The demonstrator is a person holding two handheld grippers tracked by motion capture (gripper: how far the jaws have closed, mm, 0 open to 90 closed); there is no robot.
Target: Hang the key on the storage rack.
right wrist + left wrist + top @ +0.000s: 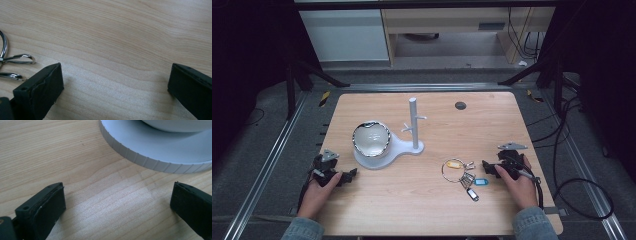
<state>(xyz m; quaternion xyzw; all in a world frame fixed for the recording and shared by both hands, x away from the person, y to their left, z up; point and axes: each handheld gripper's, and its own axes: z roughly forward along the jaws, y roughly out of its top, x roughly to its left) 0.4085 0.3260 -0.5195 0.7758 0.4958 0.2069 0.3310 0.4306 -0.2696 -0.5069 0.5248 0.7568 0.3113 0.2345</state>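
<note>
lab-type recording rig, not a home. small wooden table (492, 210) stands inside a black metal frame (292, 85) with diagonal braces, aluminium rails (267, 170) running along the floor both sides. dark grey carpet floor (607, 125), black cables (572, 185) looped on it at right, more cables (524, 40) hanging by the back. yellow-black hazard tape (324, 97) at the table corners. plain white cabinet (344, 35) and a beige desk (462, 20) behind. dim surround.
</note>
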